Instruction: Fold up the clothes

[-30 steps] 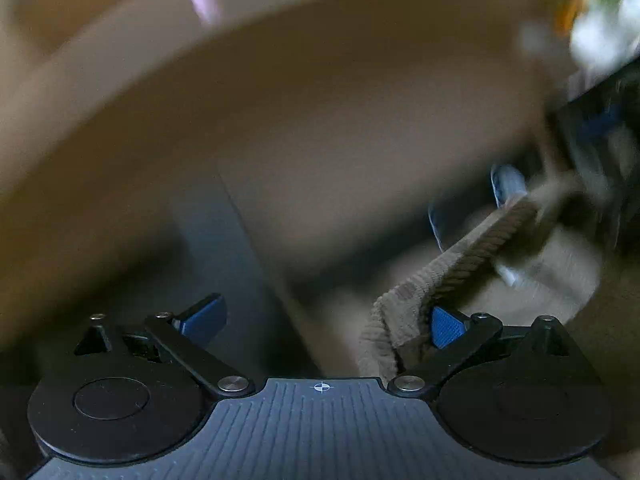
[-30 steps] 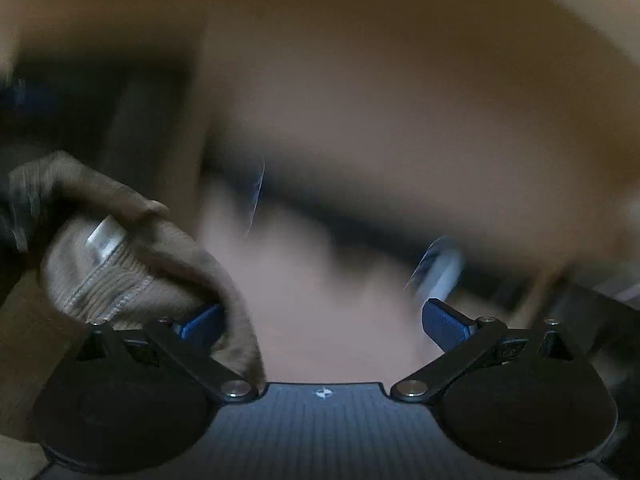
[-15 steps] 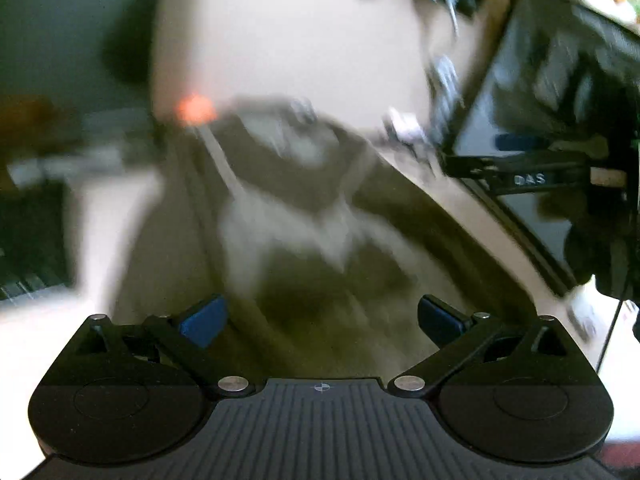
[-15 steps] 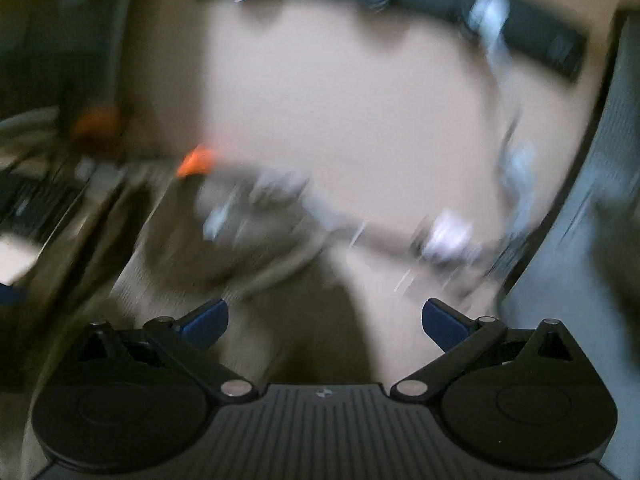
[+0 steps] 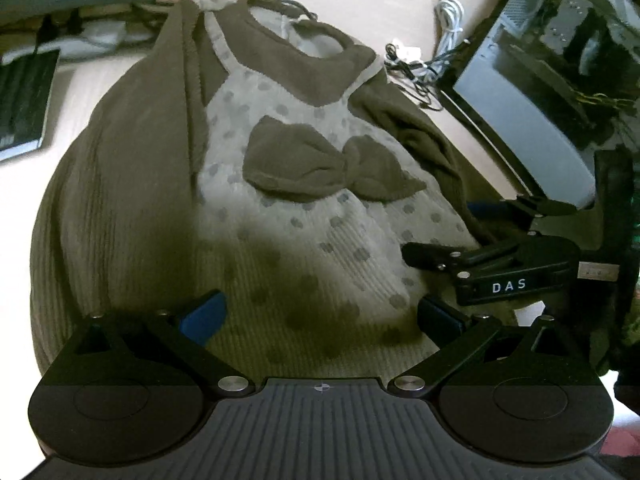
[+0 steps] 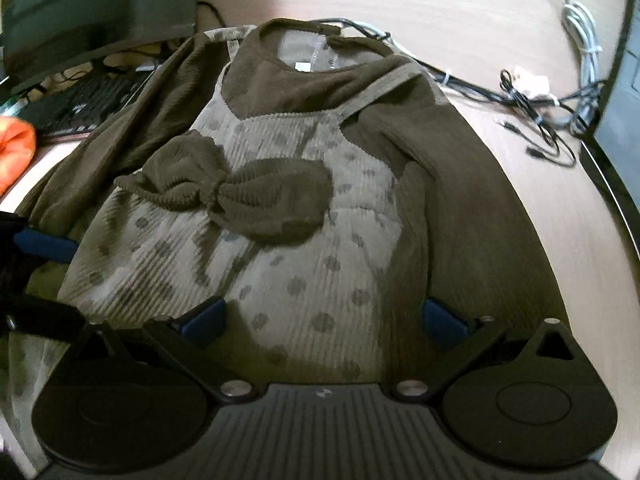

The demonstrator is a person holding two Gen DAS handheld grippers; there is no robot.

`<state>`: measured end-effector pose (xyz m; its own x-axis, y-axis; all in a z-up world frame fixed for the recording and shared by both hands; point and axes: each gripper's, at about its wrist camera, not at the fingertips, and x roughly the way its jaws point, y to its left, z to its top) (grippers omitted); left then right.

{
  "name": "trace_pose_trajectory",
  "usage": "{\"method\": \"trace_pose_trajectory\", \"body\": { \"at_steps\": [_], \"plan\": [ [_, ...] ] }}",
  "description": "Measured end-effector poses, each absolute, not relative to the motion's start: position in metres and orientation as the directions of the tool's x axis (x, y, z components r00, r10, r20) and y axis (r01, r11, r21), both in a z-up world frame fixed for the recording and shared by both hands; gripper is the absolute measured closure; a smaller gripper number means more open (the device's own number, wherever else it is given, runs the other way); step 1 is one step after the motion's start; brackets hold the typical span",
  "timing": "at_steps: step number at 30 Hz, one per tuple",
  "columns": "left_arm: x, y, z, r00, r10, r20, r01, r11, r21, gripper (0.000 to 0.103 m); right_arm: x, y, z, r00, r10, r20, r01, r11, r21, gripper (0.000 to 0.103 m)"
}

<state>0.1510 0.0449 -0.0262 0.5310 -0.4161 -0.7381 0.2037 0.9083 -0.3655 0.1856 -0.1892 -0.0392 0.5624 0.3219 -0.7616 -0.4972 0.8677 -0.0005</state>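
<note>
The brown sweater [image 5: 288, 240] is laid flat on the desk [image 6: 500, 0], neckline far, bow [image 6: 236, 196] at centre. Left gripper [image 5: 320, 316] and right gripper [image 6: 324, 320] are held spread above its near hem, nothing pinched.

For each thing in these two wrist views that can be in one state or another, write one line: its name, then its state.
Sweater: spread flat, front up, not yet folded.
Bow: lying on the sweater's chest.
Left gripper: open, holding nothing, above the hem.
Right gripper: open, holding nothing, above the hem.
Cables: tangled loose on the table.
</note>
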Motion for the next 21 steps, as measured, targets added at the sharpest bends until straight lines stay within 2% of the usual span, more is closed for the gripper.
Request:
{"method": "trace_pose_trajectory", "body": {
  "at_steps": [4, 6, 8, 12, 14, 16, 18, 19, 21],
  "plan": [
    [0.114, 0.043, -0.026, 0.488, -0.479, -0.729, 0.235, 0.877, -0.419, 0.000, 0.156, -0.202, -0.040, 0.566, 0.327, -0.757, -0.503, 0.864, -0.003, 0.000],
    [0.103, 0.040, -0.024, 0.476, -0.477, -0.739, 0.271, 0.879, -0.392, 0.000, 0.154, -0.202, -0.040, 0.571, 0.323, -0.755, -0.497, 0.868, -0.004, 0.000],
    [0.103, 0.040, -0.021, 0.478, -0.436, -0.762, 0.316, 0.896, -0.313, 0.000, 0.153, -0.203, -0.040, 0.575, 0.320, -0.753, -0.491, 0.871, -0.005, 0.000],
    [0.128, 0.060, -0.011, 0.558, -0.166, -0.813, 0.338, 0.940, 0.040, 0.000, 0.149, -0.203, -0.040, 0.584, 0.313, -0.749, -0.478, 0.878, -0.006, 0.000],
    [0.146, 0.086, -0.004, 0.614, 0.025, -0.789, 0.265, 0.935, 0.235, 0.000, 0.147, -0.203, -0.039, 0.588, 0.309, -0.748, -0.472, 0.881, -0.007, 0.000],
    [0.166, 0.123, 0.005, 0.653, 0.261, -0.711, 0.113, 0.894, 0.433, 0.000, 0.146, -0.202, -0.039, 0.595, 0.309, -0.742, -0.467, 0.884, -0.006, 0.000],
    [0.180, 0.159, 0.022, 0.659, 0.409, -0.632, -0.032, 0.854, 0.519, 0.000, 0.144, -0.203, -0.040, 0.606, 0.311, -0.732, -0.462, 0.887, -0.005, 0.000],
    [0.182, 0.175, 0.036, 0.660, 0.432, -0.614, -0.101, 0.861, 0.498, 0.000, 0.146, -0.202, -0.039, 0.603, 0.311, -0.735, -0.465, 0.885, -0.007, 0.000],
    [0.177, 0.194, 0.062, 0.686, 0.391, -0.614, -0.178, 0.908, 0.379, 0.000, 0.149, -0.199, -0.038, 0.595, 0.311, -0.741, -0.474, 0.880, -0.012, 0.000]
  ]
}}
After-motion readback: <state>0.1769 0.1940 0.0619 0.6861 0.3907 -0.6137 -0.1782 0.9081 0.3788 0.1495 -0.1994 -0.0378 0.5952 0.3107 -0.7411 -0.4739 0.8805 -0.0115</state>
